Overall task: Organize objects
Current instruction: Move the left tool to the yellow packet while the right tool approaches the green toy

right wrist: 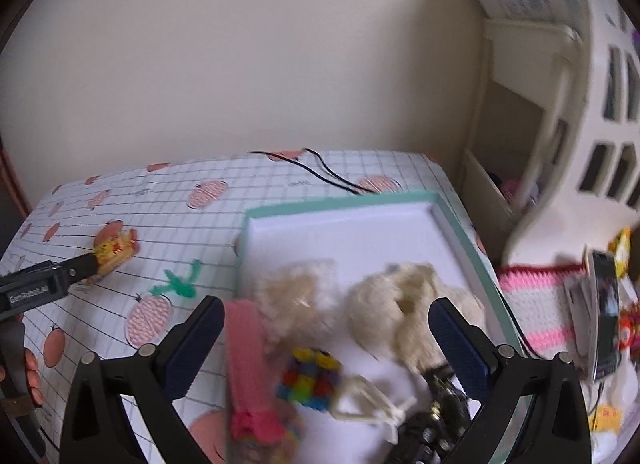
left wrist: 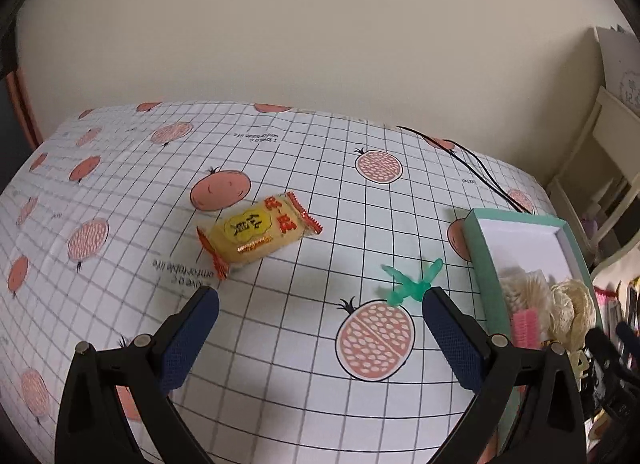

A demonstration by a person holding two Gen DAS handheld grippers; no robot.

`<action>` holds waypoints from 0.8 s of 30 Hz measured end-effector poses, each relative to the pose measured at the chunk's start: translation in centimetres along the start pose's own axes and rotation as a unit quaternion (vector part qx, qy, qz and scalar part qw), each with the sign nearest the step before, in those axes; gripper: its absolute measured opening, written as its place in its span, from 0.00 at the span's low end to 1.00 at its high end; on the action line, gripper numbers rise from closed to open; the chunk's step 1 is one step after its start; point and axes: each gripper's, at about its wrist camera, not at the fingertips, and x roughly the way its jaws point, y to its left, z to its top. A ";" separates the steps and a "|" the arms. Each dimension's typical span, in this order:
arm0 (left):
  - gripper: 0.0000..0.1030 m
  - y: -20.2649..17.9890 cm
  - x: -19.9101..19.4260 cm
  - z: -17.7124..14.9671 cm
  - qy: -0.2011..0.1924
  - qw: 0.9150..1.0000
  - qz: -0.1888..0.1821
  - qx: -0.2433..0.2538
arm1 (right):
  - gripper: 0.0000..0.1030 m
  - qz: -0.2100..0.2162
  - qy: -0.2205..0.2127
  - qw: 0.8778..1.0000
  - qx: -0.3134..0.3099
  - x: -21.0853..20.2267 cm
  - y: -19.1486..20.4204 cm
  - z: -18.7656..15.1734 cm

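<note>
Tablecloth (left wrist: 304, 183) with a black grid and printed orange-pink fruit covers the table; small upside-down lettering on it reads partly "I love" and "comfortable life". On it lies a yellow snack packet (left wrist: 256, 234) with red crimped ends, red Chinese characters and a yellow-green badge of black characters. The left gripper (left wrist: 320, 314) hovers over the cloth just short of the packet, its 2 blue-padded jaws wide apart and empty. A green plastic hair clip (left wrist: 412, 282) lies just beside the tip of its right finger. To the right sits a mint-green box (left wrist: 478, 248) with a white inside. In the right wrist view, the right gripper (right wrist: 326, 324) hangs above this box, jaws spread and holding nothing. Inside the box are 2 cream lace scrunchies (right wrist: 400, 304), a pink comb (right wrist: 244, 344), a multicoloured beaded item (right wrist: 310, 378), a cream clip (right wrist: 368, 400) and a dark item, all blurred. The left gripper's side reads "GenRobot.AI".
</note>
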 end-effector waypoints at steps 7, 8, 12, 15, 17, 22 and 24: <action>0.99 0.4 -0.3 2.4 0.011 0.999 0.020 0.027 | 1.00 0.036 -0.006 0.999 -0.002 0.8 3.1 2.9; 0.99 0.4 -0.3 2.8 0.010 0.999 0.024 0.031 | 1.00 0.039 -0.004 0.999 -0.003 1.0 3.6 3.3; 0.99 1.1 -0.1 4.1 0.017 0.999 0.037 0.030 | 1.00 0.071 -0.002 0.997 -0.014 2.0 5.7 4.8; 0.99 1.9 0.6 4.9 0.029 0.998 0.042 0.022 | 1.00 0.089 0.002 0.996 -0.030 2.7 7.2 5.6; 0.99 2.4 1.2 5.4 0.033 0.998 0.051 0.015 | 1.00 0.101 0.005 0.994 -0.030 3.2 7.6 6.0; 0.99 3.9 2.7 6.3 0.046 0.997 0.053 -0.010 | 1.00 0.130 0.005 0.991 -0.018 4.4 8.4 7.2; 0.99 4.4 2.9 6.7 0.046 0.997 0.056 -0.014 | 1.00 0.137 0.008 0.990 -0.029 4.8 9.2 7.5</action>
